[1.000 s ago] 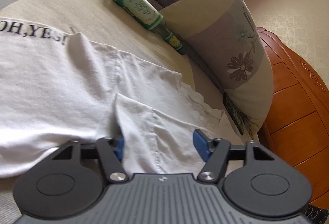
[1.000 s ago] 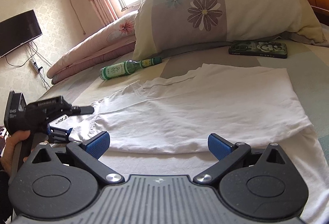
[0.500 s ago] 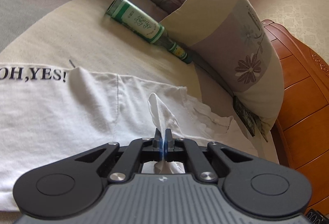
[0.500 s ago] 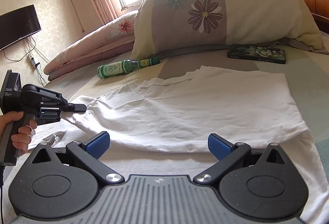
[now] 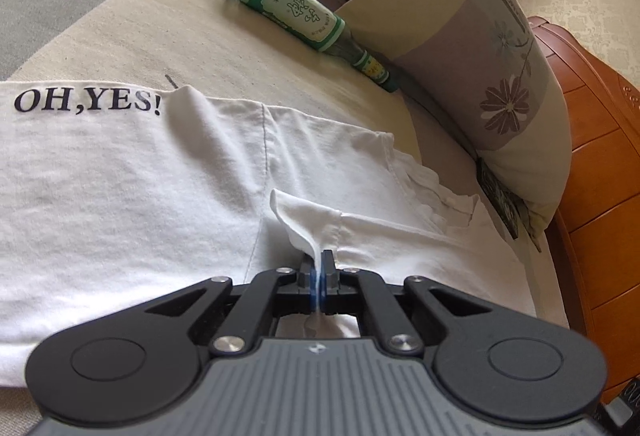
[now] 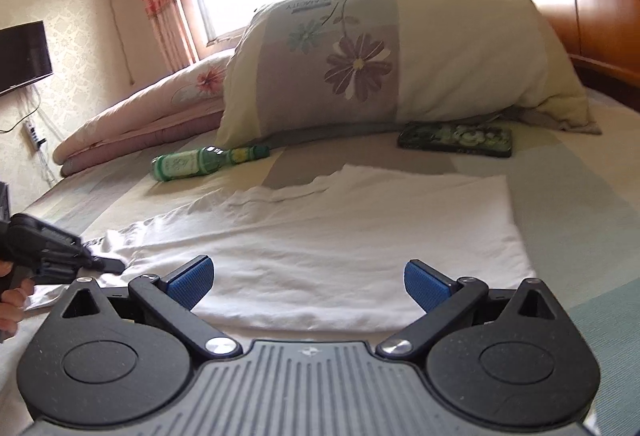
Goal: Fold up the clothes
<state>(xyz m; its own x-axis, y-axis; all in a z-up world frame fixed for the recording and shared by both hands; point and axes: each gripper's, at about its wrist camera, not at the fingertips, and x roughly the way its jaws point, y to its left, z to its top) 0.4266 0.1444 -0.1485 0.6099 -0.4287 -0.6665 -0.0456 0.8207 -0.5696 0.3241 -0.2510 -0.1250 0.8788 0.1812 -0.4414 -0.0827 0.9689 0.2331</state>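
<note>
We are looking along the left gripper (image 5: 319,276), and its fingers are clenching a pinched-up ridge of the white T-shirt (image 5: 120,196), the cloth rising in a small peak just ahead of the blue pads. The shirt is lying spread across the bed (image 5: 120,16), filling the middle of the left wrist view, with black lettering reading "OH,YES!" sitting out at nine o'clock. Up at twelve o'clock a green glass bottle (image 5: 292,14) is lying on its side on the bed, its neck pointing toward a flowered pillow (image 5: 480,56) at two o'clock. A wooden headboard (image 5: 600,156) is filling the three o'clock edge.

Switching to the right wrist view, the right gripper (image 6: 306,282) is hovering just above the near edge of the shirt (image 6: 340,236), its blue fingers (image 6: 190,278) spread wide and gripping nothing. The shirt is stretching away toward twelve o'clock. At nine o'clock we are seeing the left gripper (image 6: 112,265) with a person's hand (image 6: 10,302) around its handle, its tip lying at the shirt's left edge. The bottle (image 6: 200,162) is resting at eleven o'clock, well apart from the shirt, and a dark patterned phone (image 6: 456,138) is lying at one o'clock, just in front of the pillow (image 6: 460,56).
</note>
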